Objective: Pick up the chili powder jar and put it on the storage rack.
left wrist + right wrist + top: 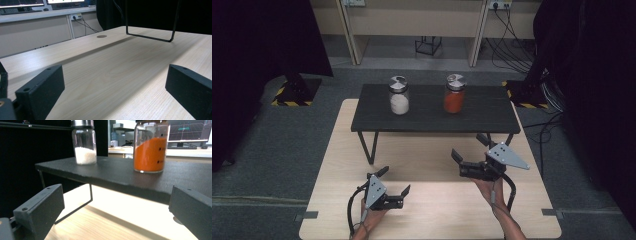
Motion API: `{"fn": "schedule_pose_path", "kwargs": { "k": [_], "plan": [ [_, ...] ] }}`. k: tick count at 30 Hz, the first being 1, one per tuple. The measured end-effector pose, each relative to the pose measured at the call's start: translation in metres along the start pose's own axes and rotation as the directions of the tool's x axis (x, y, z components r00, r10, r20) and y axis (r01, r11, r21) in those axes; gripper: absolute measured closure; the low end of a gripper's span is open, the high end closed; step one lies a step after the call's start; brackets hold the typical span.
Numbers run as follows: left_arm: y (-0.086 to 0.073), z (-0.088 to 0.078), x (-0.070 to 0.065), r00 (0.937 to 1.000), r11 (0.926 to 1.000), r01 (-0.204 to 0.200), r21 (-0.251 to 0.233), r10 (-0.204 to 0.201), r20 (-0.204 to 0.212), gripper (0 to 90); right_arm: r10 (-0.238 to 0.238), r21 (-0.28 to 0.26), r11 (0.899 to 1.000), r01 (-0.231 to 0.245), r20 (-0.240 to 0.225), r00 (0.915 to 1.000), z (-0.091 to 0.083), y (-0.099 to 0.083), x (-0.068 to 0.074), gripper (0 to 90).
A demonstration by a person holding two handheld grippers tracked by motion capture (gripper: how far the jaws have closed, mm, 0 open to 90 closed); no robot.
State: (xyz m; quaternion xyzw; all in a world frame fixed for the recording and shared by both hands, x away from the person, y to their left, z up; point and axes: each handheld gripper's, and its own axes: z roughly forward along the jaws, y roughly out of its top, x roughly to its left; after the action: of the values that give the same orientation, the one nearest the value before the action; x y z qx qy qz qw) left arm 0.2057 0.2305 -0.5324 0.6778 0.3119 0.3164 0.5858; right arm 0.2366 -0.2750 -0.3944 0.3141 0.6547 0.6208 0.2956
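From the high view, your left gripper sits low over the pale worktop, jaws spread wide and holding nothing. Your right gripper is farther forward, just short of the black riser shelf, jaws equally wide and empty. On the shelf stand the white-filled jar and the orange-filled jar, well apart, both upright with metal lids. The orange one is nearer your right gripper.

In the left gripper view, your jaws frame bare wood; the shelf's thin wire leg stands ahead, and a round cable hole lies beyond.

In the right gripper view, you look from below shelf height: the shelf edge lies between your jaws and the orange-filled jar. Push straight on and you would likely strike that edge; lift first. The glass looks smooth and tall, so a glancing jaw could tip it, and a high grip near the lid could let it slip.
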Motion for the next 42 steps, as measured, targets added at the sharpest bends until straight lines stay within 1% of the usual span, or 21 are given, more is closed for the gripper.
{"fn": "schedule_pose_path", "kwargs": {
  "k": [2,6,11,15,20,30,42],
  "plan": [
    [0.000,0.000,0.000,1.0000,1.0000,0.000,0.000,0.000,0.001,1.4,-0.007,-0.001,1.000,0.007,0.001,1.0000,-0.001,-0.005,0.001,0.3],
    [0.000,0.000,0.000,1.0000,1.0000,0.002,0.000,-0.002,0.000,1.1,-0.002,0.000,1.000,0.002,0.008,1.0000,-0.002,-0.014,0.002,0.3],
    [0.000,0.000,0.001,1.0000,1.0000,0.005,-0.003,-0.005,0.005,0.5,-0.004,0.024,1.000,0.004,0.021,0.9998,-0.001,-0.023,0.004,0.3],
    [-0.001,0.000,0.002,0.9999,0.9999,0.009,-0.005,-0.009,0.009,0.2,-0.013,0.030,0.999,0.012,0.035,0.9993,-0.002,-0.032,0.006,0.3],
    [-0.001,0.000,0.002,0.9999,0.9999,0.014,-0.008,-0.014,0.009,0.0,-0.004,0.024,1.000,0.003,0.042,0.9991,-0.004,-0.046,0.005,0.3],
    [-0.001,-0.001,0.002,0.9999,0.9999,0.013,-0.009,-0.013,0.011,0.0,0.006,0.032,0.999,-0.007,0.049,0.9988,-0.005,-0.066,0.006,0.3],
    [-0.001,0.000,0.002,0.9998,0.9999,0.013,-0.008,-0.013,0.013,0.1,0.010,0.041,0.999,-0.012,0.054,0.9985,-0.006,-0.078,0.006,0.3]
  ]
}}
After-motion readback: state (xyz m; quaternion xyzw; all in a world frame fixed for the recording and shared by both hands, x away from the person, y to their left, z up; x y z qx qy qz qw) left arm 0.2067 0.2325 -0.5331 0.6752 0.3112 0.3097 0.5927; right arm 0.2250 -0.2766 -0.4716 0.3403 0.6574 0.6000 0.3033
